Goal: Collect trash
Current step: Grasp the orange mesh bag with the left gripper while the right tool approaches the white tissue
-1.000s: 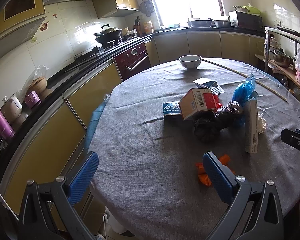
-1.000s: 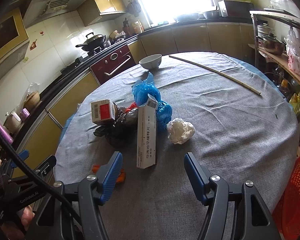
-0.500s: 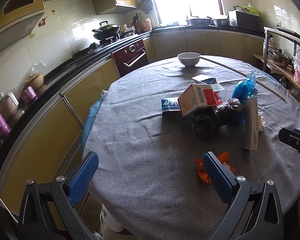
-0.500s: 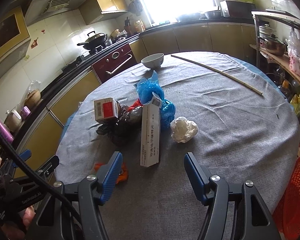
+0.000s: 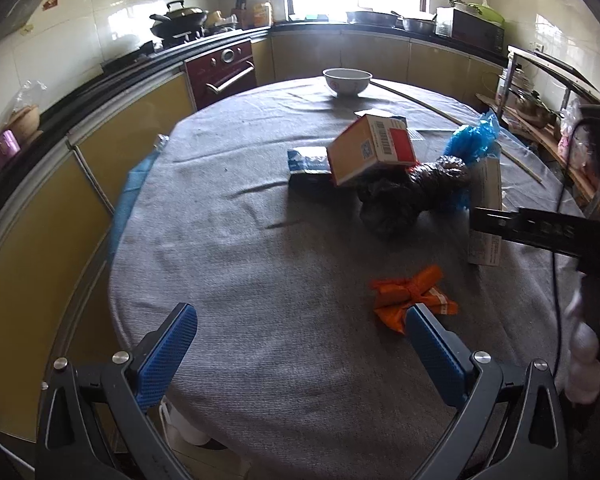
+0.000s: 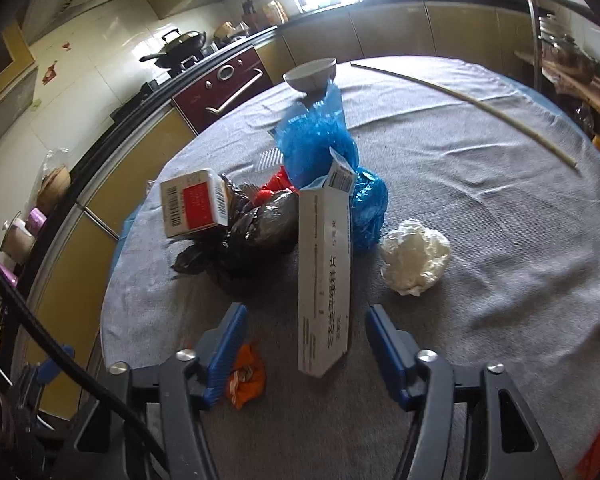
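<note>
Trash lies in a heap on the grey-clothed round table (image 5: pixel 228 240). It holds a red-labelled carton (image 5: pixel 374 148), a black bag (image 5: pixel 404 196), a blue bag (image 6: pixel 320 140) and a crumpled white paper (image 6: pixel 416 256). A long white box (image 6: pixel 326 276) points its near end between the jaws of my right gripper (image 6: pixel 306 344). Those jaws are closing, with a gap still showing on both sides of the box. My left gripper (image 5: pixel 300 332) hangs open over the near table edge with nothing in it. An orange wrapper (image 5: pixel 410 300) lies just beyond its right finger.
A white bowl (image 5: pixel 347 80) and a long thin stick (image 6: pixel 460 96) sit at the far side of the table. A blue-white packet (image 5: pixel 308 162) lies left of the carton. Yellow cabinets and a dark red oven (image 5: pixel 224 70) line the left wall. A shelf rack (image 6: pixel 560 40) stands at the right.
My right gripper moved forward and down over the long white box, and its jaws narrowed. My left gripper tilted down toward the table, bringing the orange wrapper closer to its right finger.
</note>
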Action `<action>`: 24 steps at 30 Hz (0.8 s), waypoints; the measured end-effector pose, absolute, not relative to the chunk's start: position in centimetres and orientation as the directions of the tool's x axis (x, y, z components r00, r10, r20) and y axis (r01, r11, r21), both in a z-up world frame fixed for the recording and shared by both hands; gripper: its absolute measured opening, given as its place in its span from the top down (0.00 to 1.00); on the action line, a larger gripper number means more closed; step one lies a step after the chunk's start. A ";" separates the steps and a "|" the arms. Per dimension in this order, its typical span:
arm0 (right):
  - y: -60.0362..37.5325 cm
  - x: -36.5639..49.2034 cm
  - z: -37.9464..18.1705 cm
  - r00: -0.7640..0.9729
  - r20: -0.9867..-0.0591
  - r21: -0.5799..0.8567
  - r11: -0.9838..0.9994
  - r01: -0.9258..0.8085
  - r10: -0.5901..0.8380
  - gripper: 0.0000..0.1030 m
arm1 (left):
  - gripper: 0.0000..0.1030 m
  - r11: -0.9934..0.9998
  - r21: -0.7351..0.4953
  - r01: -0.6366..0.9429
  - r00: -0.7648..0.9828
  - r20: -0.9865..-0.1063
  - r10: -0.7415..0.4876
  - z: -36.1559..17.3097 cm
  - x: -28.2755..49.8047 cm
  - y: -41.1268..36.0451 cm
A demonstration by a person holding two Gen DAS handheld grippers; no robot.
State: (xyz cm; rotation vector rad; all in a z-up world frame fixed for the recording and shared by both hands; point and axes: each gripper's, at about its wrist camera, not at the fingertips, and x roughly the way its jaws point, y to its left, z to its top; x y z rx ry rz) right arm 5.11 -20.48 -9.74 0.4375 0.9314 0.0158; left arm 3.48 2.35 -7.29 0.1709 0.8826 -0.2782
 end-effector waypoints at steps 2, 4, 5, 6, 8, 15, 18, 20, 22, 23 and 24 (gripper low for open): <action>-20.7 6.1 -10.6 0.588 -0.776 0.401 0.898 0.182 0.228 0.57 | 0.00 0.941 0.001 0.338 0.572 -0.795 -0.204 -7.7 3.8 2.2; -21.4 6.6 -11.4 0.593 -0.771 0.424 0.883 0.203 0.234 0.62 | 0.00 0.930 -0.024 0.366 0.545 -0.804 -0.236 -8.1 4.0 2.0; -21.8 6.6 -11.7 0.597 -0.765 0.440 0.873 0.210 0.242 0.63 | 0.00 0.924 -0.036 0.381 0.532 -0.808 -0.251 -8.2 4.1 1.8; -22.3 6.5 -12.0 0.605 -0.754 0.463 0.860 0.213 0.256 0.64 | 0.00 0.917 -0.044 0.395 0.519 -0.813 -0.263 -8.4 4.2 1.6; -23.0 5.9 -12.3 0.615 -0.745 0.472 0.855 0.212 0.259 0.66 | 0.00 0.899 -0.070 0.433 0.492 -0.817 -0.301 -8.6 4.6 1.0; -25.9 3.3 -12.7 0.658 -0.672 0.582 0.792 0.185 0.340 0.69 | 0.00 0.824 -0.099 0.558 0.407 -0.832 -0.376 -10.3 6.6 -1.8; -26.7 2.5 -12.7 0.665 -0.664 0.591 0.784 0.187 0.342 0.69 | 0.00 0.795 -0.119 0.595 0.382 -0.828 -0.410 -11.1 7.3 -2.8; -27.3 2.3 -12.8 0.660 -0.663 0.605 0.772 0.194 0.353 0.69 | 0.08 0.789 -0.126 0.602 0.362 -0.837 -0.410 -11.7 7.5 -3.2; -28.1 2.1 -12.8 0.665 -0.662 0.615 0.757 0.220 0.345 0.69 | 0.26 0.776 -0.135 0.617 0.333 -0.848 -0.413 -12.5 7.6 -3.6; -28.6 2.1 -12.8 0.670 -0.659 0.623 0.748 0.231 0.342 0.69 | 0.32 0.768 -0.147 0.624 0.311 -0.855 -0.416 -13.0 7.7 -3.8; -29.3 2.1 -12.8 0.672 -0.659 0.630 0.736 0.248 0.338 0.67 | 0.33 0.766 -0.144 0.626 0.324 -0.846 -0.424 -13.0 7.5 -3.8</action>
